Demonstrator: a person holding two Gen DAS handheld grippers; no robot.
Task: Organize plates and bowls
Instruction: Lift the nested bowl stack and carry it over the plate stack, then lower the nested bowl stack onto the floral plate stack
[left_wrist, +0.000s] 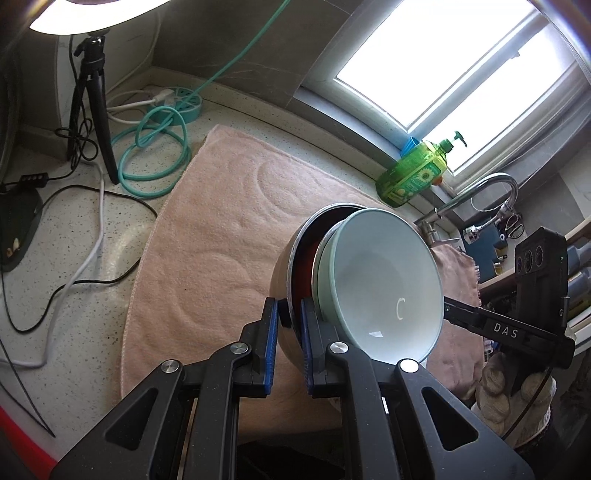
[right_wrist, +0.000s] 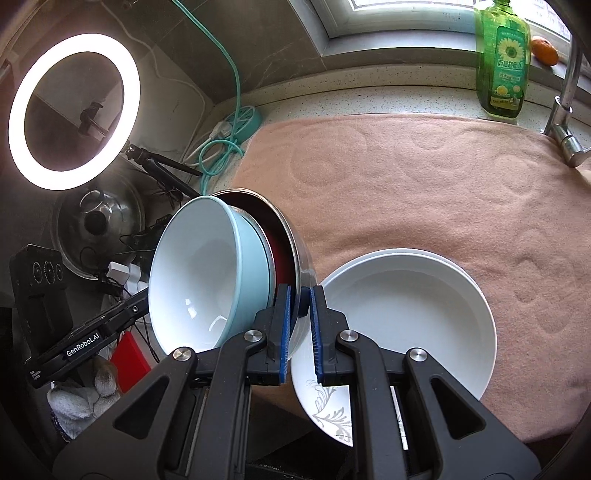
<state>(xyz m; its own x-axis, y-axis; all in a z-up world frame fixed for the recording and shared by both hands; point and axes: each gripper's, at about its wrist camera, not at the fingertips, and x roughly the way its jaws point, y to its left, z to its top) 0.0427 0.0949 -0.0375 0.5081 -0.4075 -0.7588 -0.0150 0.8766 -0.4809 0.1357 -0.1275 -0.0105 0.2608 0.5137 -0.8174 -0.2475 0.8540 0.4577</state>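
A stack of nested bowls is held between both grippers over the pink towel (left_wrist: 207, 229). The outer one is a steel bowl (left_wrist: 282, 269) (right_wrist: 301, 254), with a red bowl (left_wrist: 319, 236) (right_wrist: 281, 254) inside it and a light blue bowl (left_wrist: 380, 284) (right_wrist: 207, 273) innermost. My left gripper (left_wrist: 290, 317) is shut on the steel bowl's rim. My right gripper (right_wrist: 300, 299) is shut on the opposite rim. Each view shows the other gripper's arm reaching behind the blue bowl. On the towel (right_wrist: 424, 184) lies a deep white plate (right_wrist: 406, 325) on top of a plate with a grey floral pattern (right_wrist: 328, 402).
A green dish soap bottle (right_wrist: 502, 62) and a faucet (right_wrist: 565, 110) stand by the window. A ring light (right_wrist: 74, 110), a tripod (left_wrist: 92, 103), a teal cable (left_wrist: 155, 155) and loose wires crowd the counter's left end. A gloved hand (left_wrist: 513, 391) holds the right gripper.
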